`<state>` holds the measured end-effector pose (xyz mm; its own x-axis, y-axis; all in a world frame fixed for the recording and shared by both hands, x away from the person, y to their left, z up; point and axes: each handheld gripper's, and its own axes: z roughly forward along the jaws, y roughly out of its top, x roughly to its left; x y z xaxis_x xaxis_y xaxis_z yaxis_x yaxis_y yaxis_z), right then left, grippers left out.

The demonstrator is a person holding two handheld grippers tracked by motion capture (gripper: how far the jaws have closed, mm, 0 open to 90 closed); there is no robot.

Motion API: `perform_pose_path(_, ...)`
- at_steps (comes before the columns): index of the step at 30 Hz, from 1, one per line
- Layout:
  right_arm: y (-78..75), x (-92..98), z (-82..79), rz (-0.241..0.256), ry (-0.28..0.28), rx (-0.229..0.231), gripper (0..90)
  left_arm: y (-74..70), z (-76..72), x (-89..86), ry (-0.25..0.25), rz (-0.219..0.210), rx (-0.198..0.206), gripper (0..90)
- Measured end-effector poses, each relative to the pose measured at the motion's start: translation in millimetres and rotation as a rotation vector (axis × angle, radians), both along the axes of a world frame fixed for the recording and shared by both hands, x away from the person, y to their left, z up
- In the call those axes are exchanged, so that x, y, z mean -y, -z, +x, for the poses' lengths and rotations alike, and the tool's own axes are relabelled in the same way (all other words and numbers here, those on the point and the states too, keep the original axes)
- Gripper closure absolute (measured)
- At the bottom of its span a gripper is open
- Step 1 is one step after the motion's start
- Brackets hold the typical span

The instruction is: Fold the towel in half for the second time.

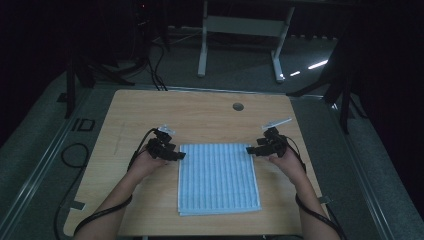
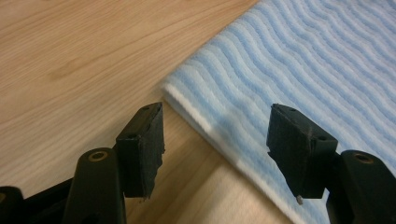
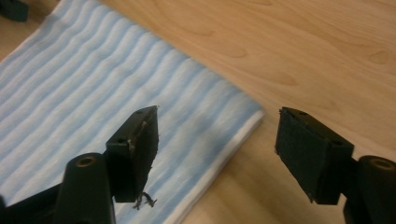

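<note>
A folded towel with light blue and white stripes lies flat on the wooden table. My left gripper is at the towel's far left corner, open, its jaws straddling the towel's edge. My right gripper is at the far right corner, open as well, with the towel corner lying between its jaws. In the left gripper view the gripper holds nothing. In the right gripper view the gripper holds nothing either; a tuft of lint hangs from its left pad.
A round cable hole sits near the table's far edge. Beyond the table stand a white desk frame and dark stand legs. Cables trail from both grippers off the front edge.
</note>
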<state>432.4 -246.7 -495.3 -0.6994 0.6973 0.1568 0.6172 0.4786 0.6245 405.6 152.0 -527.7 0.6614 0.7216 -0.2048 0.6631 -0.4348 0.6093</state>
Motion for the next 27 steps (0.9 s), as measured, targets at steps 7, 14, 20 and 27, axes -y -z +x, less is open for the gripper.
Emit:
perform_pose_path(7, 2.0, 2.2, 18.3, 0.000, 0.044, -0.018, 37.3, 5.2, 15.3, 8.8, 0.015, 0.033, 0.001, 36.6)
perform_pose_path(14, 6.5, -8.0, 28.7, -0.003, 0.053, -0.029, 42.1, 9.8, 22.4, 16.7, 0.022, 0.054, -0.017, 39.2)
perform_pose_path(20, 15.3, -17.8, 36.1, -0.045, 0.058, -0.047, 51.7, 11.2, 24.8, 20.8, 0.017, 0.078, -0.025, 48.4)
perform_pose_path(27, 27.8, -24.3, 35.9, -0.132, 0.053, -0.094, 56.9, 10.9, 27.1, 13.6, -0.002, 0.022, -0.049, 58.6)
